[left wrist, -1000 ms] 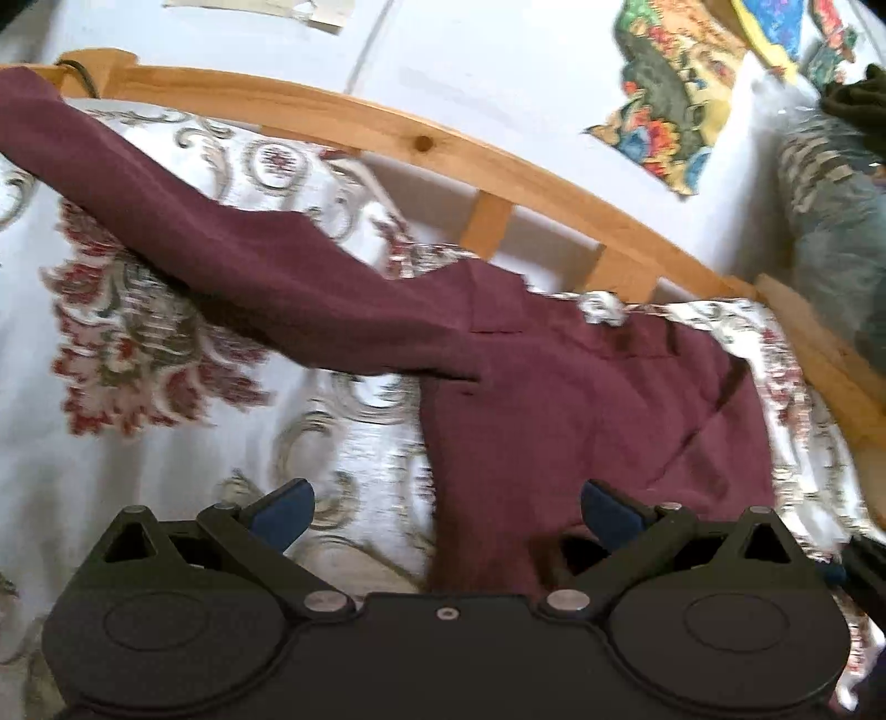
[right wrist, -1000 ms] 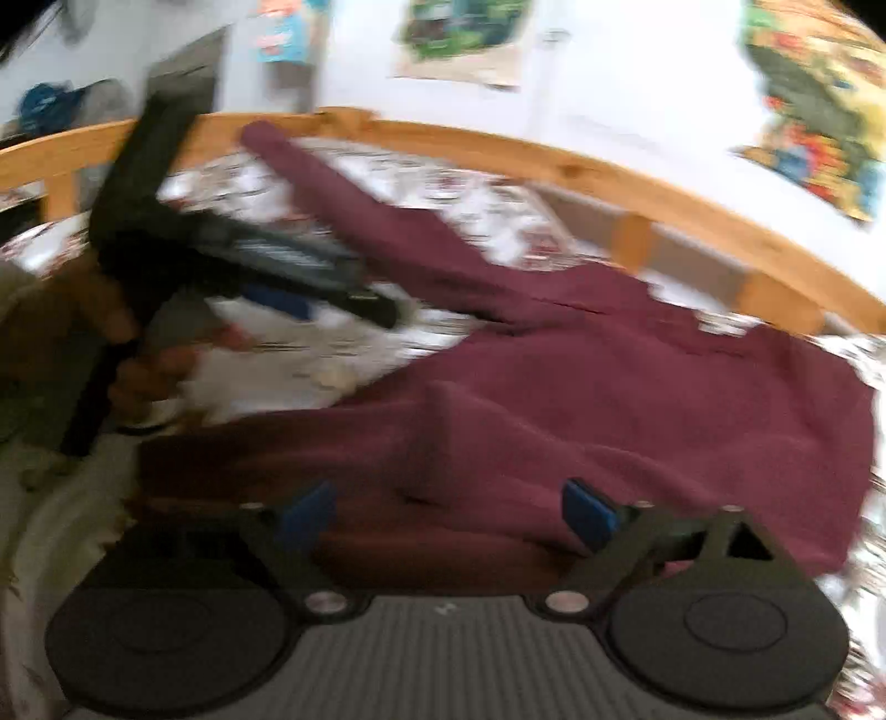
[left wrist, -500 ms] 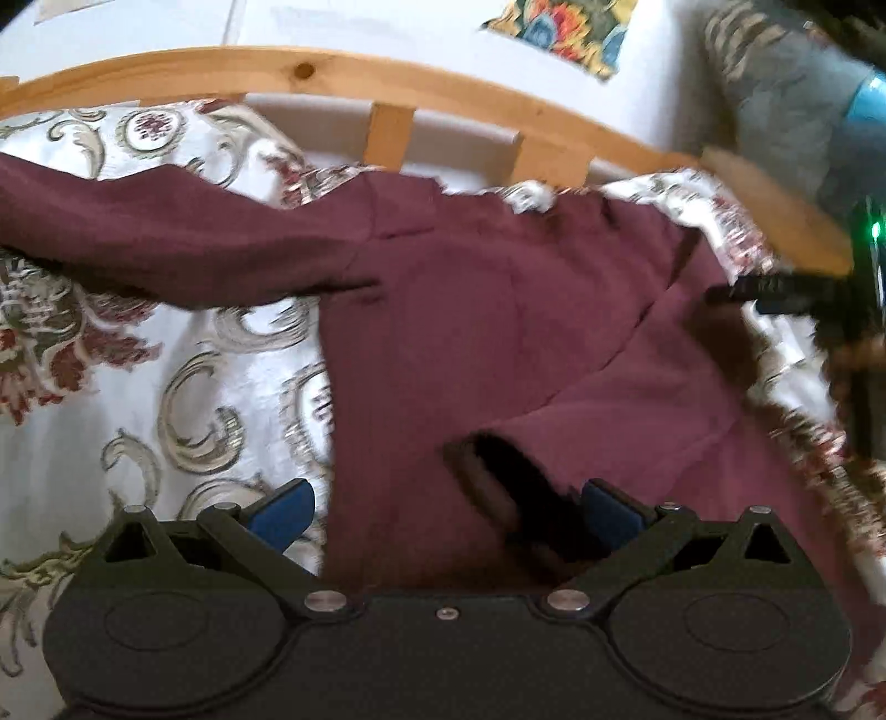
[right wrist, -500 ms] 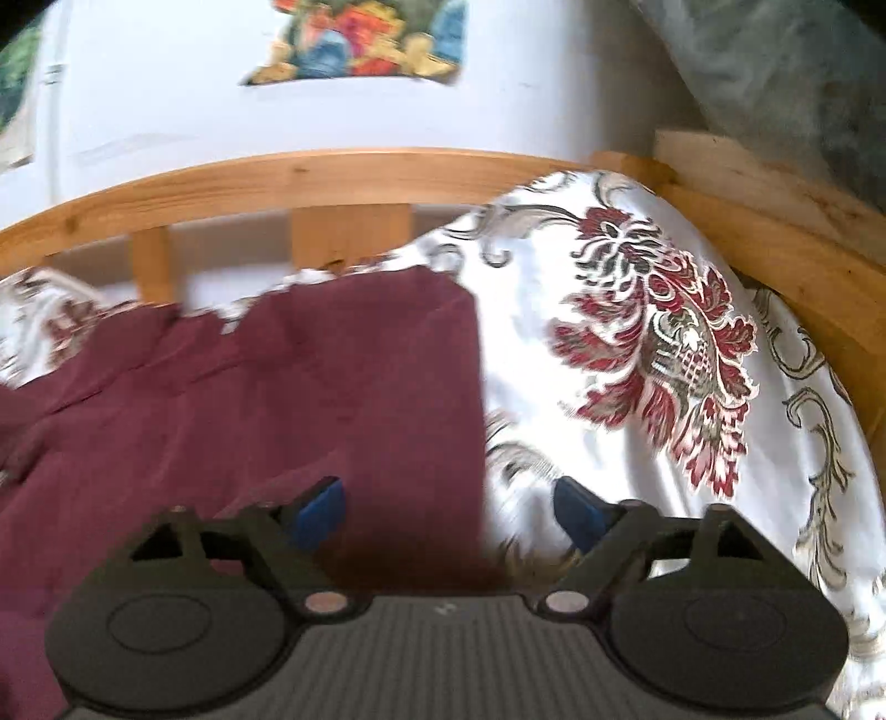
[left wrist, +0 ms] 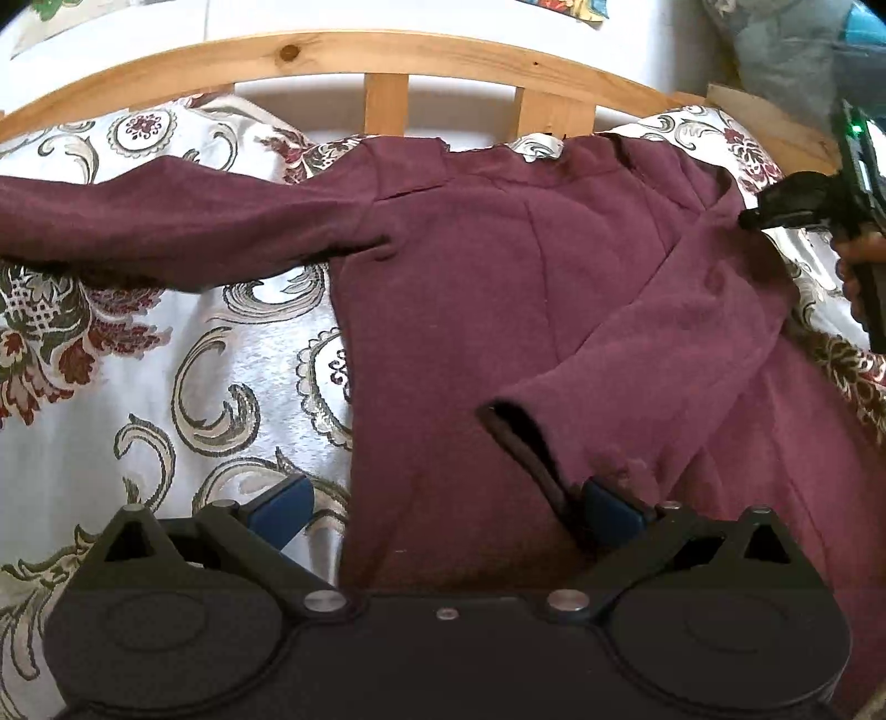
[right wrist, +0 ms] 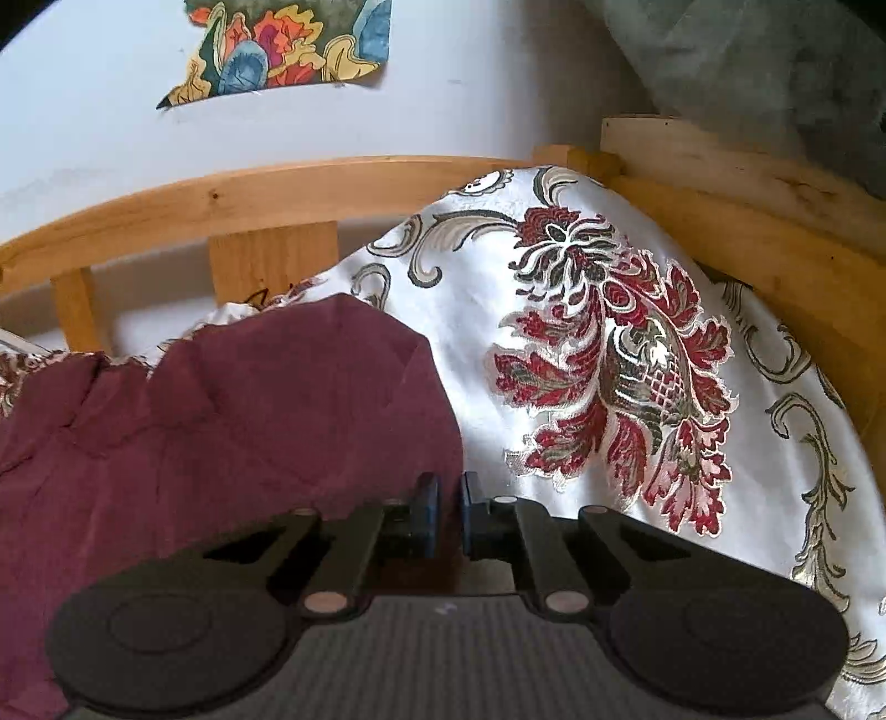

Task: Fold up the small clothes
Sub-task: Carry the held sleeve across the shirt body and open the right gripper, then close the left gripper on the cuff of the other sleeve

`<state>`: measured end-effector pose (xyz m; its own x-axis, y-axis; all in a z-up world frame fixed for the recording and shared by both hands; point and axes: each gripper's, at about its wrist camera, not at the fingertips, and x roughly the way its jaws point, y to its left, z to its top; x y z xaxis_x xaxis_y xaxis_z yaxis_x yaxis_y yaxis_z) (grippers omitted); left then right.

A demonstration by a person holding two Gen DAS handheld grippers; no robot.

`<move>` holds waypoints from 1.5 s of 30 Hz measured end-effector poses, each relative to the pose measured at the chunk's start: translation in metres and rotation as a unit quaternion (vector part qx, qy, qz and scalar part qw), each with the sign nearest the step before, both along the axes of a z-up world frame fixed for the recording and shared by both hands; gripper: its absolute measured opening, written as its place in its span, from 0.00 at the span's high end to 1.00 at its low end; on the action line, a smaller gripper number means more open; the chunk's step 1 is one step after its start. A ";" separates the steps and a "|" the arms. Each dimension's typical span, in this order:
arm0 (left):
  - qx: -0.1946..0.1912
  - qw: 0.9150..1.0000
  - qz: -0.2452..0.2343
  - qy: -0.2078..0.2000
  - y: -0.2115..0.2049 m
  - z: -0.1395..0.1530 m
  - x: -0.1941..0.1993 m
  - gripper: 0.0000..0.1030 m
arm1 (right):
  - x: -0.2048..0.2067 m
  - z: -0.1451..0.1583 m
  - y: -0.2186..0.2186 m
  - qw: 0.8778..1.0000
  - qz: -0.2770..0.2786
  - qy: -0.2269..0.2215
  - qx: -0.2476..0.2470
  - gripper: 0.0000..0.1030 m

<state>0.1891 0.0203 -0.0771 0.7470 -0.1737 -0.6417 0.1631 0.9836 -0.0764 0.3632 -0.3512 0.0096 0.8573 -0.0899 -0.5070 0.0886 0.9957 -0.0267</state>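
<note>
I see a dark red top [left wrist: 498, 288] on a white bedcover [right wrist: 554, 343] with red flowers and grey swirls, a light brown wooden bed rail [left wrist: 310, 55], and blue pads [left wrist: 279, 501] on my black left gripper [left wrist: 443, 507].

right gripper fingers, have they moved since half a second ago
Yes. The right gripper has closed: its blue-padded fingers, spread wide before, now nearly meet at the maroon shirt's right edge, while the wooden bed rail sits nearly unchanged.

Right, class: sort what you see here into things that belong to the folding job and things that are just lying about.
Belongs to the job:
maroon top
left tongs, open over it
right tongs, nearly closed at its edge

Just lying about:
patterned bedspread
wooden bed rail
wall picture
grey cloth
</note>
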 end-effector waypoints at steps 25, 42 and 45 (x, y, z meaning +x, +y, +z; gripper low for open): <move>0.044 0.931 0.316 -0.178 0.148 0.106 -0.014 0.01 | -0.210 -0.007 0.074 0.972 0.216 -0.029 0.091 0.00; -0.103 0.878 0.444 -0.147 0.299 0.145 0.025 0.60 | -0.262 -0.041 0.115 0.959 0.260 0.029 0.112 0.00; -0.127 0.868 0.455 -0.151 0.304 0.148 0.021 0.82 | -0.265 -0.042 0.117 0.957 0.267 0.030 0.111 0.00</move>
<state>0.2098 0.3245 0.0713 0.7758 0.4701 -0.4209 -0.6237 0.6729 -0.3979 0.0987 -0.2342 -0.0328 0.7191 0.4689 -0.5129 -0.4303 0.8800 0.2013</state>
